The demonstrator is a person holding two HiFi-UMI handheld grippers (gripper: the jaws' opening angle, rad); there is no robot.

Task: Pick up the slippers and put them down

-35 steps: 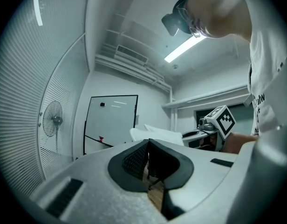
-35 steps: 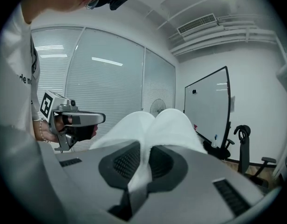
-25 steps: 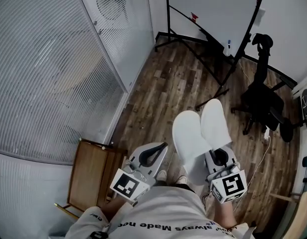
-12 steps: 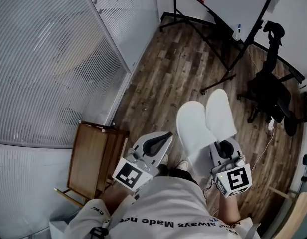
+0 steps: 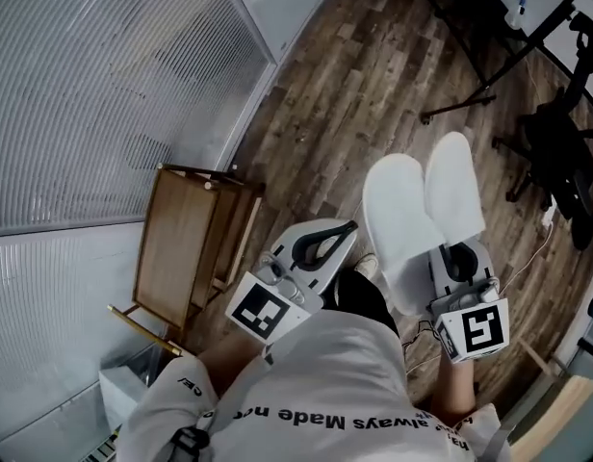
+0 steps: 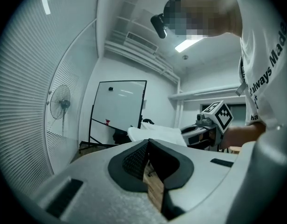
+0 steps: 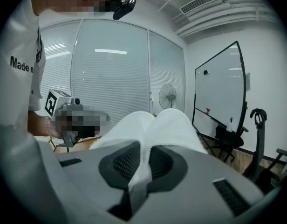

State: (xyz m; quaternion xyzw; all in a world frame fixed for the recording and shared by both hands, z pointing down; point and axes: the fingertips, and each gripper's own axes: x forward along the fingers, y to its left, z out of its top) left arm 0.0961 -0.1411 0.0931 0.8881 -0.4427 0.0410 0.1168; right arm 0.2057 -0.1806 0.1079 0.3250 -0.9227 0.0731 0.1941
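Two white slippers (image 5: 412,215) lie side by side, soles up, and stick out over the wood floor, pinched at their heel end by my right gripper (image 5: 458,261). In the right gripper view the white fabric (image 7: 158,124) runs down between the jaws of the right gripper (image 7: 144,148), which is shut on it. My left gripper (image 5: 330,241) hovers to the left of the slippers, apart from them. Its dark pads (image 6: 134,158) meet at the tip with nothing between them. From the left gripper view the slippers (image 6: 155,134) show to the right.
A small wooden table (image 5: 186,248) stands by the glass wall with blinds (image 5: 104,85), left of my left gripper. A black office chair (image 5: 566,152) and a whiteboard stand's legs (image 5: 460,99) are at the far right. A white box (image 5: 123,393) sits at lower left.
Both grippers have sunk toward the floor, the right one still carrying the slippers. The head view has tipped, so the wooden table and floor have shifted up and right in it.
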